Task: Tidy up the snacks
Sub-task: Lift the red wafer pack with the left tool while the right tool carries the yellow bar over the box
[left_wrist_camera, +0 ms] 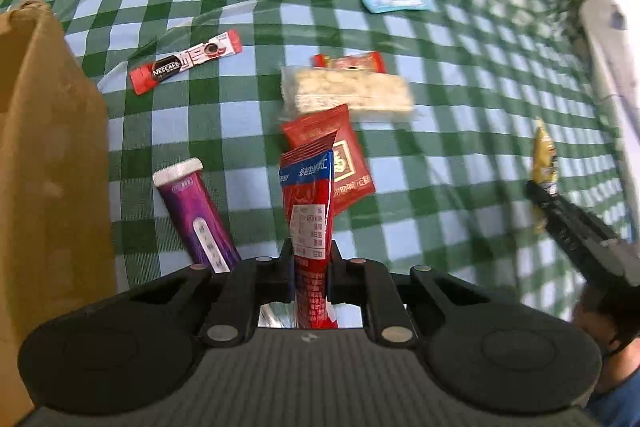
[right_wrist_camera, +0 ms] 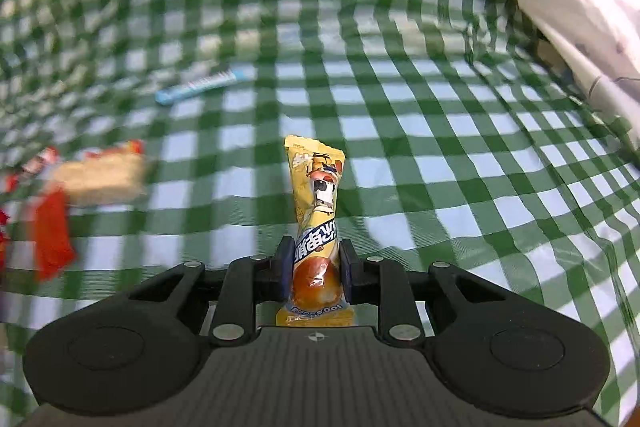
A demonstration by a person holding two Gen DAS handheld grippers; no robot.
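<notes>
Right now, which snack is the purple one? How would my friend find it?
Look for the tall brown cardboard box at the left edge of the green checked tablecloth. The purple tube lies on the cloth just beside it, near the left gripper. It is the only purple thing and has a white cap, while the nearby packets are red.

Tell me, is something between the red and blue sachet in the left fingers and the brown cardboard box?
Nothing visible. The red and blue sachet hangs clear, and only the purple tube lies on the cloth toward the brown cardboard box.
</notes>
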